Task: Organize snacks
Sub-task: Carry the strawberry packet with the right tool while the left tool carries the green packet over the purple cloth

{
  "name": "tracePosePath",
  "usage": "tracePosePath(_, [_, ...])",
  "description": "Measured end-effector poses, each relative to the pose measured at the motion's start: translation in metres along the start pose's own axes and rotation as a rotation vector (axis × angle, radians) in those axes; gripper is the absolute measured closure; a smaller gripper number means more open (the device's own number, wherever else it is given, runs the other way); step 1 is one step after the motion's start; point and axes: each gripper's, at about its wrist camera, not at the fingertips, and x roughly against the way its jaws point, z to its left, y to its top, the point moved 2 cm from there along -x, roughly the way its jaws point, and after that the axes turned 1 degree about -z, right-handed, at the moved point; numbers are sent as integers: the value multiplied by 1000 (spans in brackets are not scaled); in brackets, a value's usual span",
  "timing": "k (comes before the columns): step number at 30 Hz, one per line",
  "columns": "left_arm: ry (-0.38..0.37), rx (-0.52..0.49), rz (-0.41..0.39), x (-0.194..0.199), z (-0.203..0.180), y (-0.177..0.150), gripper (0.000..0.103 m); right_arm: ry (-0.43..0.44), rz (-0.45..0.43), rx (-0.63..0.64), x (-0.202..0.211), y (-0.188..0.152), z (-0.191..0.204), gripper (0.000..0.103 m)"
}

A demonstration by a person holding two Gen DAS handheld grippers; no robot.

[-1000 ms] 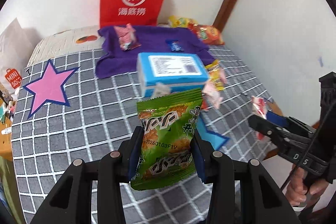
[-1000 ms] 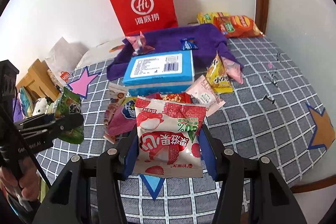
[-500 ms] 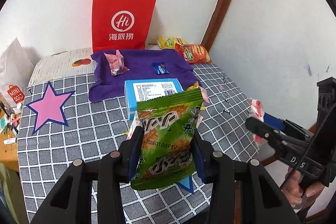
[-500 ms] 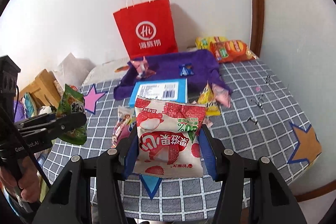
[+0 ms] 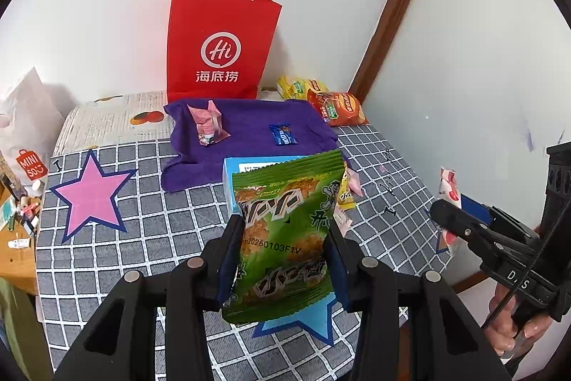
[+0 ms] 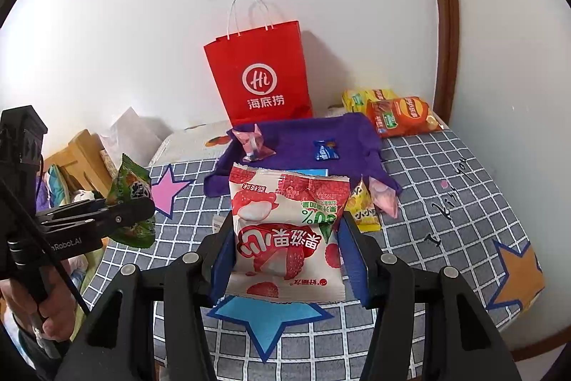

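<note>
My left gripper point(image 5: 282, 259) is shut on a green snack packet point(image 5: 285, 227) and holds it upright above the near edge of the checked table point(image 5: 150, 224). My right gripper point(image 6: 285, 249) is shut on a white and red strawberry snack packet point(image 6: 287, 234), also held high over the near edge. Each gripper shows in the other's view: the right gripper point(image 5: 464, 224) at the right, the left gripper point(image 6: 117, 213) at the left. A purple cloth point(image 5: 246, 138) at the back holds a pink packet point(image 5: 208, 125) and a small blue packet point(image 5: 282, 134).
A red paper bag point(image 5: 219, 49) stands against the back wall. A blue box point(image 5: 235, 170) lies mid-table, mostly hidden behind the green packet. Chip bags point(image 6: 399, 113) lie in the back right corner. Yellow and pink packets point(image 6: 371, 206) lie right of the box. A cluttered wooden stand point(image 6: 75, 163) is on the left.
Both grippers have pulled back and risen away from the table with their packets still held. The table objects now look smaller and farther off.
</note>
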Motion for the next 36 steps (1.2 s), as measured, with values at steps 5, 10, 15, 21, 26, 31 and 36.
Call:
tracePosePath(5, [-4,9,5,-8,6,5,61,10,9,7,-9,6,2,49])
tracePosePath(10, [34,10,1,-17,15,11,61,10,25,18,-23,13,2,49])
tracePosePath(15, [34,25,9,-27,25,21,61,11,31,13,-39,22,-4,49])
tracePosePath(21, [57,24,1,-38,33,37,61,-7,37,13,-63,39,-14,49])
tracePosePath(26, [77,14,14,-54,39,53,61,-23,38,19,-82,54,-20,49])
tracePosePath(31, [83,-1,21,-71,41,72,61,-36,25,32,-101,75,-25,49])
tracePosePath(36, [89,-1,28,-89,49,91,61,-50,32,56,-127,95,-28,49])
